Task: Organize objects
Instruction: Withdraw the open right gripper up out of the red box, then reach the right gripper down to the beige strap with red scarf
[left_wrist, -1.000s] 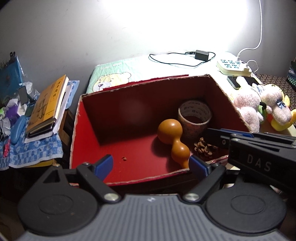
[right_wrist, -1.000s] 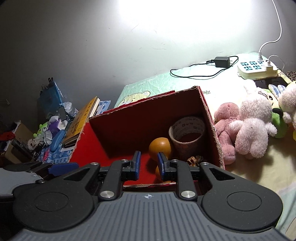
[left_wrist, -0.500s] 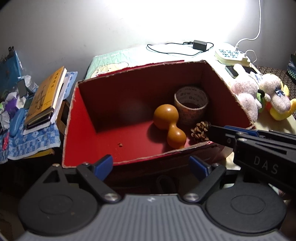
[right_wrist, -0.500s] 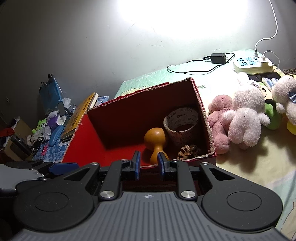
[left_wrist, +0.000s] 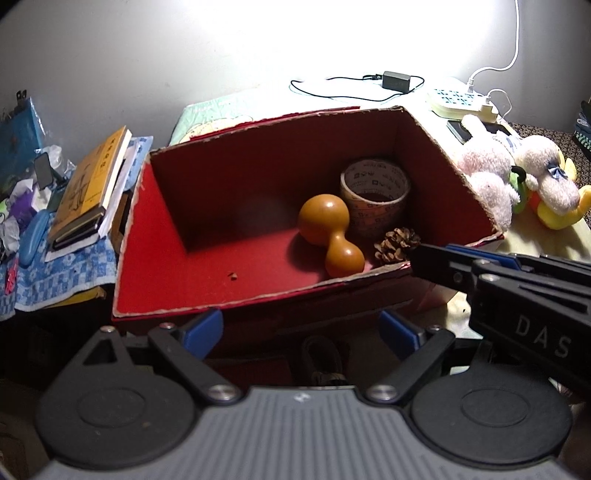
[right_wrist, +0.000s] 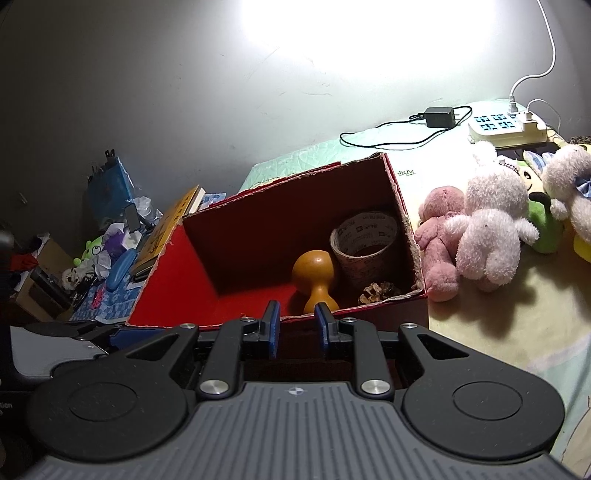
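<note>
Red-lined cardboard box (left_wrist: 258, 280) now sits farther from both cameras than a second ago; left gripper (left_wrist: 301, 332) wide open, right gripper (right_wrist: 297, 328) narrowly parted, both empty, so another item seems next.

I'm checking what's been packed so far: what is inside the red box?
Inside the red box: a tape roll, an orange gourd and a pine cone. Its near wall hides the near floor strip.
</note>
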